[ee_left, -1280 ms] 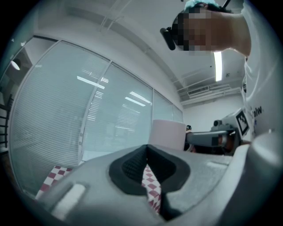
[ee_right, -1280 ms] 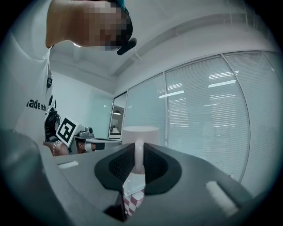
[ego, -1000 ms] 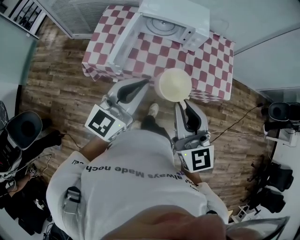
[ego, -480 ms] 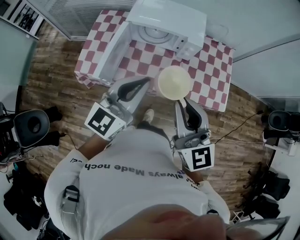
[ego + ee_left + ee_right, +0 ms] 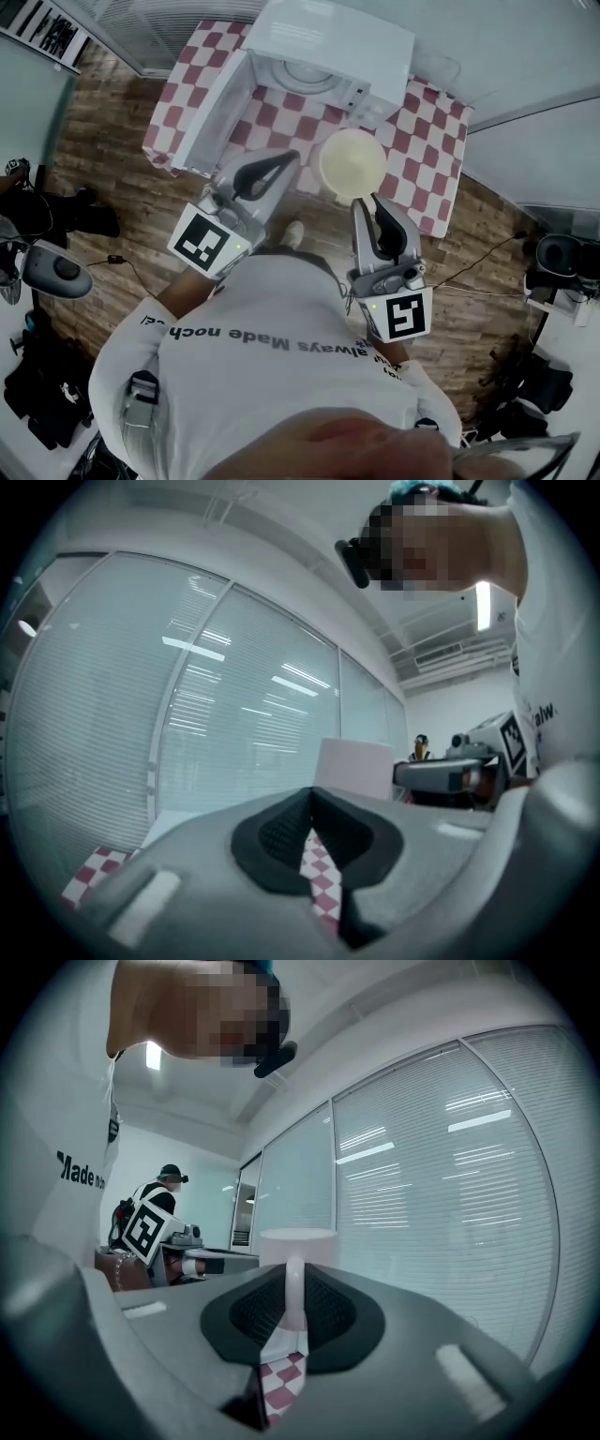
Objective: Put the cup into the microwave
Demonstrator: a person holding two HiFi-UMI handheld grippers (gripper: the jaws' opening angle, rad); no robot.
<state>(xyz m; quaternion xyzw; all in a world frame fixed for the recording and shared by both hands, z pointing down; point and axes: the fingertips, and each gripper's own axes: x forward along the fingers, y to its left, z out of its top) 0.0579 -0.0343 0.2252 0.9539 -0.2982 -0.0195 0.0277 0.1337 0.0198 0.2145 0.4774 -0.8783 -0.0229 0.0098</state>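
Cup: over the table edge, handle pinched in the right gripper fingers.
Left gripper: fingers pressed together, empty, at the cup's 9 o'clock.
Microwave: door open, at the cup's 11 o'clock.
Advice: keep the cup level, steer past the door, lower onto the turntable.

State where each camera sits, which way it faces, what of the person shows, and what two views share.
Head view: on the person's head, looking steeply down at the open microwave; shirt, left gripper and right gripper show.
Left gripper view: rides the left gripper, looking along its shut, empty jaws toward the blinds; shirt at right.
Right gripper view: rides the right gripper, looking along jaws shut on the handle of the cup; shirt at left.
Shared: every view shows the cup.
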